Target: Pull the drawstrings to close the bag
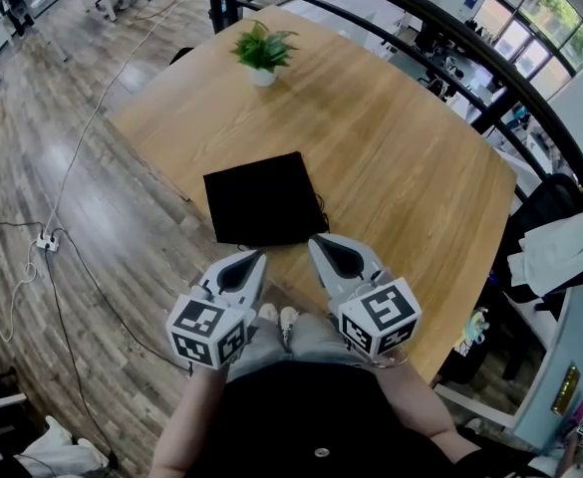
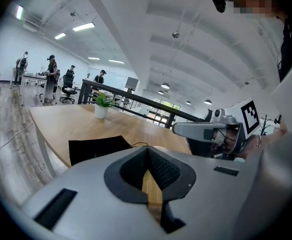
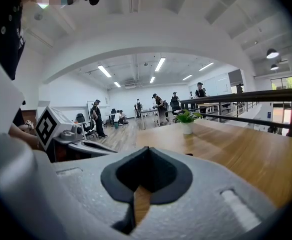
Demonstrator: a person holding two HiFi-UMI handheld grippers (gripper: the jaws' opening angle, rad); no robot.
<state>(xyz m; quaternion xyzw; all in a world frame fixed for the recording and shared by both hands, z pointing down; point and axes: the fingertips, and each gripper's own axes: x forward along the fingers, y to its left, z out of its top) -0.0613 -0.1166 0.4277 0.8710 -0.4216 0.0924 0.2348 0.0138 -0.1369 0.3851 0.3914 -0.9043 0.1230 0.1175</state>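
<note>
A flat black drawstring bag lies on the wooden table, near its front edge. Its thin black drawstring curls out at the bag's right side. My left gripper hovers just short of the bag's near edge, jaws shut and empty. My right gripper is beside it at the bag's near right corner, also shut with nothing held. In the left gripper view the bag and the drawstring lie ahead of the closed left gripper, and the right gripper shows at the right. The right gripper looks across the tabletop.
A small potted plant stands at the table's far end. A black railing runs behind the table. Wooden floor with cables lies to the left. People stand far off in the room.
</note>
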